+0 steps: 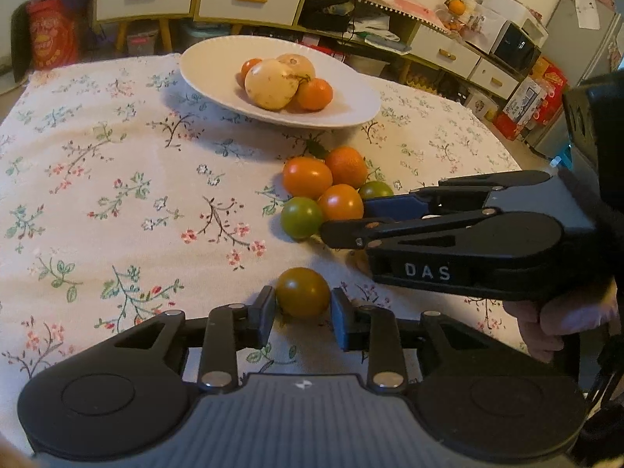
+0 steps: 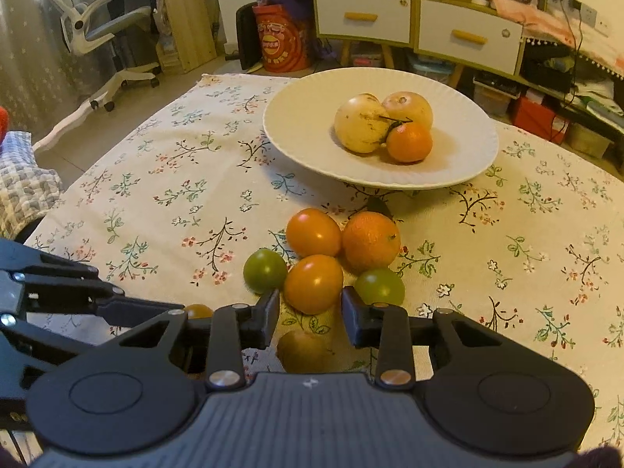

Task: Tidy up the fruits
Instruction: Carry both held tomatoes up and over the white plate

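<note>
My left claw (image 1: 303,304) is down low over the counter (image 1: 117,195), which has a flowery cloth on it. Its two fingers are apart, one on each side of a brownish-green tomato (image 1: 303,291). The fingers sit very close to it, but I cannot tell if they touch it, so the claw looks open around the tomato. My right claw (image 2: 311,314) is open too. Its fingers stand on either side of the near edge of an orange tomato (image 2: 314,284), and I cannot tell if they touch it. That tomato is in a little bunch of fruit on the cloth. Next to it are a green tomato (image 2: 265,276) on the left, another green tomato (image 2: 380,286) on the right, a second orange tomato (image 2: 314,233) behind it, and a bumpy mandarin (image 2: 371,240) beside that one. They all sit close together. A brownish fruit (image 2: 302,351) lies on the cloth under my right claw. Farther back is a big white plate (image 2: 296,132). On it are two pale yellow round fruits (image 2: 360,123) and a small mandarin with a stem (image 2: 408,142), all pressed together.
</note>
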Demonstrator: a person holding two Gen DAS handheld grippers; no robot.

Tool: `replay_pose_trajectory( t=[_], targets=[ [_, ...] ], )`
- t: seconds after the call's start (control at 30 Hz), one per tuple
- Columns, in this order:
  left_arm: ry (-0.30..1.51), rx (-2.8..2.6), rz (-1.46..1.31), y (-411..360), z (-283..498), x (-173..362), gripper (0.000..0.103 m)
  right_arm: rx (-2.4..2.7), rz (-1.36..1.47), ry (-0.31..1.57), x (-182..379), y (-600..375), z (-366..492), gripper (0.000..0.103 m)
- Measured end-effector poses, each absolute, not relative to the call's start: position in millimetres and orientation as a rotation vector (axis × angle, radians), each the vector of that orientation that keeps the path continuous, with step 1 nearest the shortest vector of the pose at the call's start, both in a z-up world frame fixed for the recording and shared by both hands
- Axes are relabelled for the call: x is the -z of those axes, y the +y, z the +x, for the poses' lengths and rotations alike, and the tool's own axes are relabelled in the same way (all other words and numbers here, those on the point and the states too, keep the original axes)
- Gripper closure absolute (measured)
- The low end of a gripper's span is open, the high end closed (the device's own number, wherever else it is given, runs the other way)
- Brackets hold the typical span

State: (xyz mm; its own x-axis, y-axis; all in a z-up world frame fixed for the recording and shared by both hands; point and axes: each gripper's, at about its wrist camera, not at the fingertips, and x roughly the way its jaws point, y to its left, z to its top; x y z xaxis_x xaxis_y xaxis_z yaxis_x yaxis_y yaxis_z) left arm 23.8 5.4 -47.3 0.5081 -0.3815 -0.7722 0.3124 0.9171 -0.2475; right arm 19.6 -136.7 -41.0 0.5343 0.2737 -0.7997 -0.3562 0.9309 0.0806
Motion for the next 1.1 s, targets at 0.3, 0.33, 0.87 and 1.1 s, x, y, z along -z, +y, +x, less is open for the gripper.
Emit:
replay_pose_trajectory(
  t=[0.3, 0.33, 0.87, 1.1],
  targets=[
    [0.952, 0.413, -0.079, 2, 25, 46, 0.098, -0.377, -0.119, 0.92, 42, -130, 26, 0.067],
    [0.952, 0.412, -0.08, 2, 26, 46, 0.098, -0.377, -0.117, 0.92, 42, -130, 27, 0.068],
    [0.935, 0.401, -0.095, 7, 30, 39, 0.098, -0.371, -0.101, 0.899, 32, -133, 25, 0.074],
    [0.905, 0.377, -0.127, 10, 39, 31, 0.098, -0.359, -0.057, 0.859, 15, -139, 25, 0.074]
  ],
)
